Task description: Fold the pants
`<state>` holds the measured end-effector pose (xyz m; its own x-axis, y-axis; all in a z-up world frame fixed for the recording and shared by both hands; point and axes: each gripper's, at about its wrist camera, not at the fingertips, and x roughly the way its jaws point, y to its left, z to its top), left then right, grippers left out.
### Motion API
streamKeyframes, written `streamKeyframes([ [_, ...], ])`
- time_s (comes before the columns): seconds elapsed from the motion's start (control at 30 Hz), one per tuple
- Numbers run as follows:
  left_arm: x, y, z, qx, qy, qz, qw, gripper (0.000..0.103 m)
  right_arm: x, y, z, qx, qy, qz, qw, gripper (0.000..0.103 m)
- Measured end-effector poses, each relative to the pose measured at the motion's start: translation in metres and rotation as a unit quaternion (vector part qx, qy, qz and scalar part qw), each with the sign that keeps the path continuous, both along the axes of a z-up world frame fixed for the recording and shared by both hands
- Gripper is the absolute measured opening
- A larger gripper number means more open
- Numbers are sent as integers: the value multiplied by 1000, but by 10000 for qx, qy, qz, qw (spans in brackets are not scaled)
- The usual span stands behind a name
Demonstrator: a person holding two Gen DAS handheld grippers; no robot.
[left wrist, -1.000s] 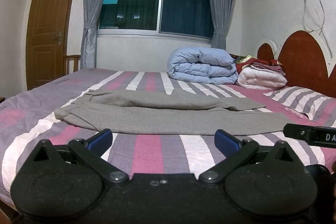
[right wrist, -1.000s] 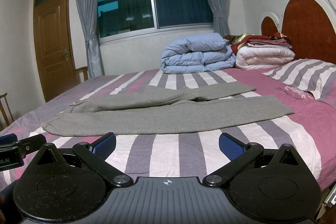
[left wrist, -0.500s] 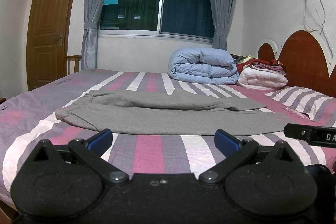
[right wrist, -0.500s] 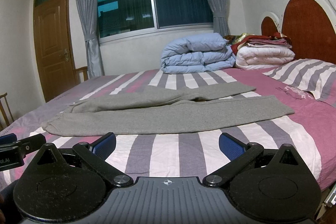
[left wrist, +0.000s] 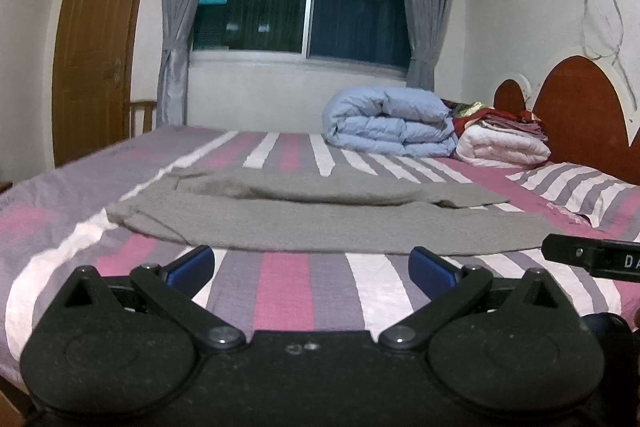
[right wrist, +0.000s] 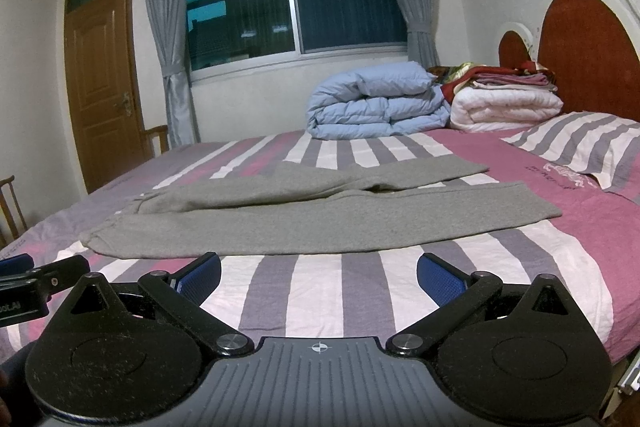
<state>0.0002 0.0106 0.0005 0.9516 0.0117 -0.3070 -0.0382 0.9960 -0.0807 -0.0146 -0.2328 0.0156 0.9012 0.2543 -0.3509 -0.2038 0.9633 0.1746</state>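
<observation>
The grey pants are spread flat on the striped bed, their long axis running left to right across both views, waist end to the left and leg cuffs to the right. The left gripper is held just short of the near edge toward the waist half, jaws wide apart and empty. The right gripper is held likewise, jaws apart, and is judged nearer the cuffs.

grey pants flat on striped bed; left gripper spread.

Both grippers are black, with round housings, silver screws and blue-padded jaws.
</observation>
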Motion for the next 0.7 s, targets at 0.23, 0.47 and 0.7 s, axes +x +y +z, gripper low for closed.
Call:
streamKeyframes([
  [0.23, 8, 11, -1, -326, 165, -16, 9993, 97, 13, -3, 0, 190, 202, 110, 9996, 103],
  [0.47, 58, 66, 26, -252, 72, -119, 9996, 97, 67, -3, 36, 287, 14, 909, 9954, 103],
  [0.7, 158, 164, 50, -112, 471, 152, 9987, 96, 174, 7, 75, 22, -149, 1079, 9940, 103],
])
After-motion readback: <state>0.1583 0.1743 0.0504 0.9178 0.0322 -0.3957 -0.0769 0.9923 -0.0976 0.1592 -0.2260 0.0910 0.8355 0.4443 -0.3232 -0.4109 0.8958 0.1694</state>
